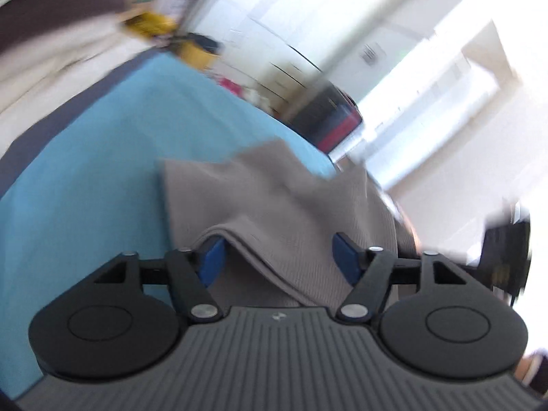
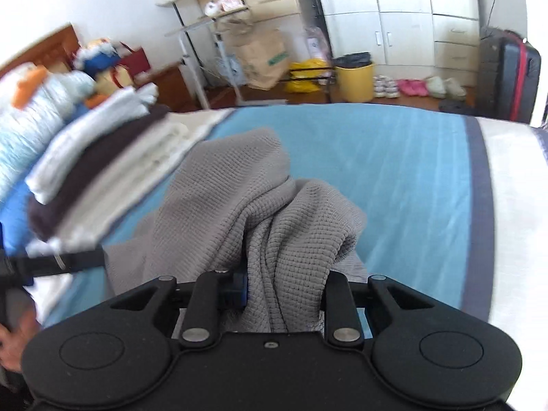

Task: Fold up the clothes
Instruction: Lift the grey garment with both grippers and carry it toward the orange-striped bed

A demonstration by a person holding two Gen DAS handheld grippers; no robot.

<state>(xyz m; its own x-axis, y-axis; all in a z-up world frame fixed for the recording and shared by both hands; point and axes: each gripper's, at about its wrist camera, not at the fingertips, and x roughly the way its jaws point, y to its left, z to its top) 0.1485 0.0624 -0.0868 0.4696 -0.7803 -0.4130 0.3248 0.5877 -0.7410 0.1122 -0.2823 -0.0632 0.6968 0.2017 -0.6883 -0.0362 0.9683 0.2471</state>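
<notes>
A grey waffle-knit garment (image 2: 233, 188) lies bunched on the blue bed cover (image 2: 394, 171). My right gripper (image 2: 284, 287) is shut on a thick gathered fold of it. The cloth hides the right finger, and only a sliver of the left blue pad shows. The left wrist view is blurred. There the same garment (image 1: 274, 198) spreads ahead over the blue cover (image 1: 102, 154). My left gripper (image 1: 280, 258) stands open, its blue pads (image 1: 214, 260) well apart. A folded edge of the garment runs between them without being pinched.
A stack of folded clothes (image 2: 102, 157) sits at the left of the bed, with pillows and bedding behind it. A hand (image 2: 13, 342) shows at the lower left edge. Past the bed stand a yellow bin (image 2: 354, 78), a dark suitcase (image 2: 510, 75) and white wardrobes (image 2: 404, 17).
</notes>
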